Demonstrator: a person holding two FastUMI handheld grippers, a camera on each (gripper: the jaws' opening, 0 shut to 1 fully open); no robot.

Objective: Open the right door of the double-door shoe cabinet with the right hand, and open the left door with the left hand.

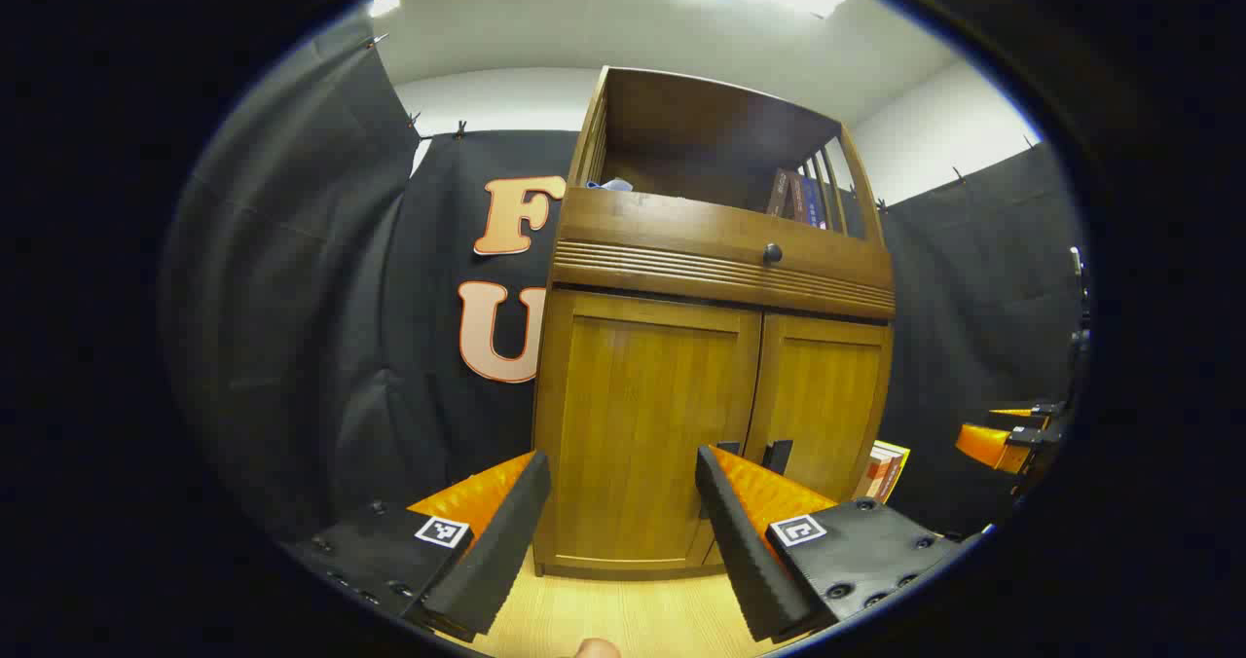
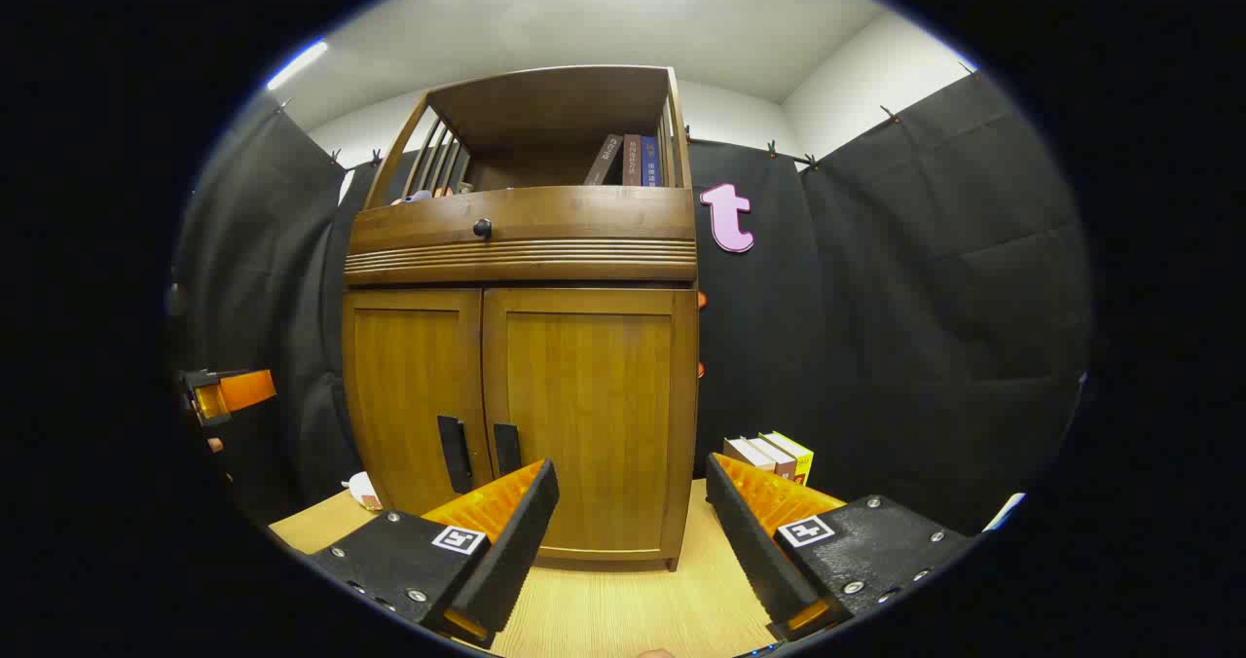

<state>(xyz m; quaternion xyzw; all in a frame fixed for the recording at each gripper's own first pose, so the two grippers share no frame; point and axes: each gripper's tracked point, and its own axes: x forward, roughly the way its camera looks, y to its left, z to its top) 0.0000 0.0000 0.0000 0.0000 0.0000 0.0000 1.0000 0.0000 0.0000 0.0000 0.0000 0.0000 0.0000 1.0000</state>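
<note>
Black cloth walls close in the booth, and the shoe cabinet (image 2: 521, 385) stands against them on a pale wood tabletop (image 2: 623, 609). Both grippers hang in front of the cabinet, clear of it, neither holding anything: the right gripper (image 2: 631, 527) has its fingers spread wide, and so does the left gripper (image 1: 623, 522).

The two dark handles (image 2: 479, 452) sit side by side at the cabinet's centre seam, low on the doors. Since they are so close, a finger could catch the wrong handle or both at once, and pulling off-line might drag the whole cabinet forward instead of swinging a door.

The right door (image 2: 589, 415) and left door (image 2: 414, 395) are both shut, framed panels of warm brown wood. Above them runs a ribbed drawer front with a round knob (image 2: 481, 228), and books (image 2: 628, 160) lean in the open shelf on top. More books (image 2: 769, 454) stand right of the cabinet.
</note>
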